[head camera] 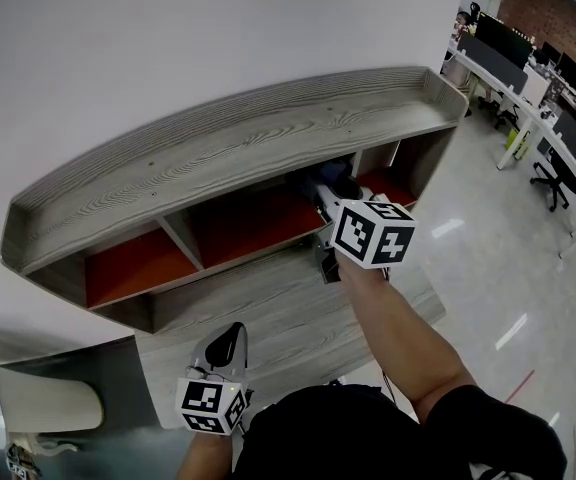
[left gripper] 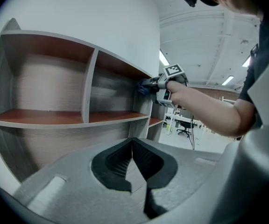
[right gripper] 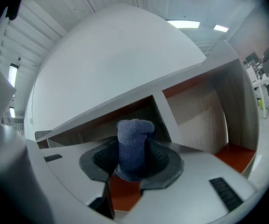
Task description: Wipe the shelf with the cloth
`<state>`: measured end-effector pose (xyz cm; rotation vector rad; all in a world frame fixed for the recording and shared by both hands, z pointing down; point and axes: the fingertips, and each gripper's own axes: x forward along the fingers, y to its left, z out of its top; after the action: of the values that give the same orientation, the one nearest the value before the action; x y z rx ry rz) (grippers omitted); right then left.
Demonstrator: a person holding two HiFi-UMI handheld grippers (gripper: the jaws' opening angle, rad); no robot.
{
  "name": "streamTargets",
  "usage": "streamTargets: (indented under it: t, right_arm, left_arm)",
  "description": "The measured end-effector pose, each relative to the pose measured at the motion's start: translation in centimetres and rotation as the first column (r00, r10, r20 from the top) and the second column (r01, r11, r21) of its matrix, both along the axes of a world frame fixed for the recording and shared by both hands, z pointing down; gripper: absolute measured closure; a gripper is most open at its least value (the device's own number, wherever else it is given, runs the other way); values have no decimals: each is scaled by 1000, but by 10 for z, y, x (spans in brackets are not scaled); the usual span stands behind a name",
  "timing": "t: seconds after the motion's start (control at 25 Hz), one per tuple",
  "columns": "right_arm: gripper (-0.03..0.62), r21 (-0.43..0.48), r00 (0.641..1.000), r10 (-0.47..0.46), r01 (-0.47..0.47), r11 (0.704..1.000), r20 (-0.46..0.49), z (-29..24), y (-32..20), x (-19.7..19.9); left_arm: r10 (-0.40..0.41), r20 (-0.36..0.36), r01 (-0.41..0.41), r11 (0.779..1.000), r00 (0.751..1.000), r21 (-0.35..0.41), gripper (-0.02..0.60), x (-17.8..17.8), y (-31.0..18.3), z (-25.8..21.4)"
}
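My right gripper (right gripper: 134, 164) has its jaws clamped on the cloth (right gripper: 134, 136), a dark blue, nubbly roll squeezed between the black pads (right gripper: 99, 160). The roll's long axis runs along the jaws, and its free end sticks forward past the tips with a slight bend to one side. It points into the shelf (right gripper: 172, 120), up at the corner where an upright divider meets the underside of the top board. I can't tell whether the tip touches the wood. From the head view, that gripper reaches into the right end of the middle compartment, just beside the divider, with my forearm (head camera: 398, 338) stretched out behind it. My left gripper (left gripper: 132, 146) has its jaws drawn together, tips meeting, with nothing between them. It hangs low by my body, well apart from the shelf and aimed at the left compartments. The shelf is grey wood grain with orange-red boards inside, set against a white wall (head camera: 168, 38).
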<state>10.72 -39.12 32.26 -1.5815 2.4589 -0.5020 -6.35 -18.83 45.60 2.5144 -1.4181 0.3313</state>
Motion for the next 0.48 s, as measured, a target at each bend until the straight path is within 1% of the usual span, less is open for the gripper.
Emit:
streamTargets:
  t: [0.2,0.32,0.48]
  right_arm:
    - [454,34,999,2,-1,999,-51,-17,-2,-3]
    - [454,48,995,15,-11,999,-97,-20,-4,-4]
    - [454,101,974,74,-53,993,-213,-21,-5,-3]
  left_arm:
    - [-11,-2,11,1000,1000,2,571,-4,0,-1]
    - [-17,-3,17,1000,1000,6,571,-7,0,-2]
    - [-20,-6,20,1000,1000,4,571,-8,1,-1]
